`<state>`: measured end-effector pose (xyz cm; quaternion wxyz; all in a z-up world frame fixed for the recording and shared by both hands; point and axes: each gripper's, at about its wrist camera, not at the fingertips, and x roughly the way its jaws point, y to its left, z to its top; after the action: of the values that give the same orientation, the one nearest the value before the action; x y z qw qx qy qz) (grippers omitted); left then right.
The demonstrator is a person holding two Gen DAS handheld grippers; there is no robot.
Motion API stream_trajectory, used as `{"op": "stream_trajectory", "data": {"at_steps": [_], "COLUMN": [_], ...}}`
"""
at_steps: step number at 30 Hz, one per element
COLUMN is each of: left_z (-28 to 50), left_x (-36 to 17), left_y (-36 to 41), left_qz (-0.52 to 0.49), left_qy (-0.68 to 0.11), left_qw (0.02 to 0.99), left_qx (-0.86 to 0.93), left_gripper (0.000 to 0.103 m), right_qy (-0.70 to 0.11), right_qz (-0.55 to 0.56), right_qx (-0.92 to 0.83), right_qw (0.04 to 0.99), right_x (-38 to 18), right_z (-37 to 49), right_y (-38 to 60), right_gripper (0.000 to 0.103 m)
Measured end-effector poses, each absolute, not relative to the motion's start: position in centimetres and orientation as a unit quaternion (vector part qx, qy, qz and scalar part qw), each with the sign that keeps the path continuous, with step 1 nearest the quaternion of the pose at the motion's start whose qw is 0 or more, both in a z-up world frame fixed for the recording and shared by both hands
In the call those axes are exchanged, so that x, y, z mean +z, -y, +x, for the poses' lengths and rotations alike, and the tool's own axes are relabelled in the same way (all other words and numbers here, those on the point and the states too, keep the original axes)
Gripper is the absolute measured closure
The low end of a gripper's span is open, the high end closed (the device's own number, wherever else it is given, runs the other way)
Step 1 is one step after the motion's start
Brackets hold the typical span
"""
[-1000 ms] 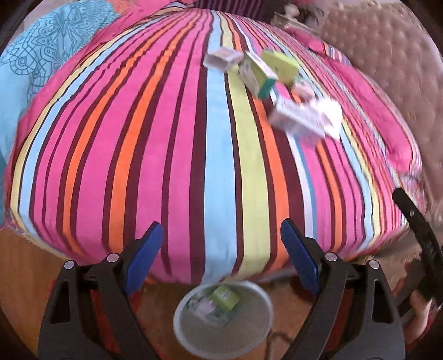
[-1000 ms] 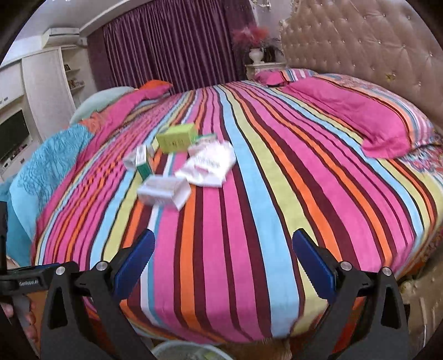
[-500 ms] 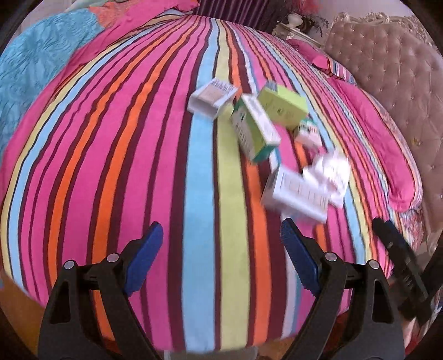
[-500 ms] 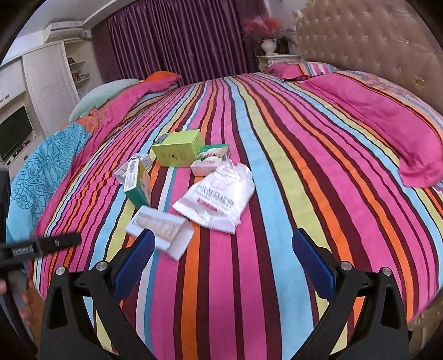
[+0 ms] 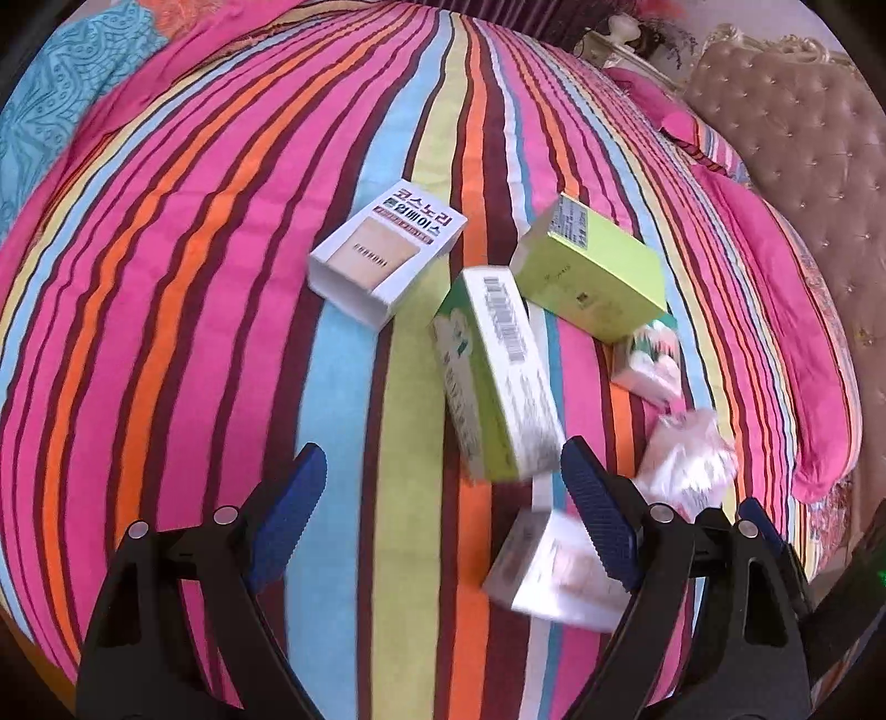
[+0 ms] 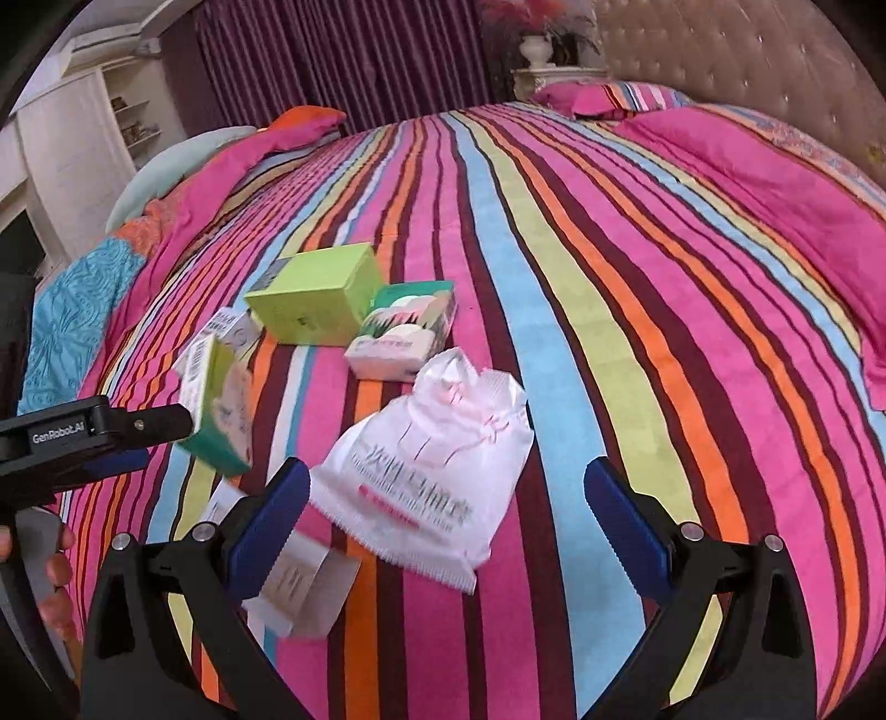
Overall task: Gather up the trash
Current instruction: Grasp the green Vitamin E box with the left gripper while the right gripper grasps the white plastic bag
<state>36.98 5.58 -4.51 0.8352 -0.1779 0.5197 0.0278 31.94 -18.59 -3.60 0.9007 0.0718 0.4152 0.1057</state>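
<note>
Several pieces of trash lie on a striped bedspread [image 5: 166, 277]. In the left wrist view: a white box with Korean print [image 5: 387, 252], a tall green-and-white box [image 5: 495, 371], a lime green box [image 5: 592, 266], a small pastel box [image 5: 648, 360], a white plastic bag [image 5: 686, 465] and a white carton [image 5: 554, 570]. My left gripper [image 5: 443, 526] is open just short of the tall box. In the right wrist view my right gripper [image 6: 443, 526] is open over the white bag [image 6: 432, 465], with the lime box [image 6: 315, 299], pastel box [image 6: 404, 332], tall box [image 6: 221, 404] and carton [image 6: 299, 587] to the left.
A tufted headboard [image 6: 747, 50] and pink pillows [image 6: 764, 166] lie to the right. Purple curtains [image 6: 332, 61] and a nightstand with a vase [image 6: 537, 50] stand behind the bed. White shelving [image 6: 83, 127] is at left. The left gripper's body [image 6: 83, 437] enters the right view.
Both grippers have moved forward over the bed towards the trash, which now looks much larger. The bin seen below the left gripper a second ago is out of view.
</note>
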Motion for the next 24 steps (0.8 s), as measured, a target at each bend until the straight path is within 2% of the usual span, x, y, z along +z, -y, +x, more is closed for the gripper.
{"op": "stream_trajectory", "data": {"at_steps": [15, 20, 22, 24], "left_z": [41.5, 42.3, 42.6, 42.9], "left_x": [-7.4, -7.5, -7.8, -7.8], "left_y": [-4.4, -3.6, -3.1, -2.7], "left_qz": [-0.173, -0.139, -0.123, -0.099], "left_qy": [-0.549, -0.54, -0.54, -0.538], "left_qw": [0.817, 0.829, 0.831, 0.835], "left_qx": [0.032, 0.044, 0.046, 0.058], "left_gripper": [0.019, 0.019, 0.023, 0.038], "right_qy": [-0.44, -0.435, -0.434, -0.434], "right_qz": [0.056, 0.027, 0.023, 0.017], "right_qx": [0.128, 0.129, 0.127, 0.126], "right_qw": [0.887, 0.891, 0.892, 0.892], "right_x": [-5.7, -5.9, -6.0, -6.1], "right_z": [34.8, 35.0, 35.2, 35.2], "right_y": [16.9, 16.2, 16.1, 15.9], "right_gripper": [0.008, 0.009, 0.009, 0.01]}}
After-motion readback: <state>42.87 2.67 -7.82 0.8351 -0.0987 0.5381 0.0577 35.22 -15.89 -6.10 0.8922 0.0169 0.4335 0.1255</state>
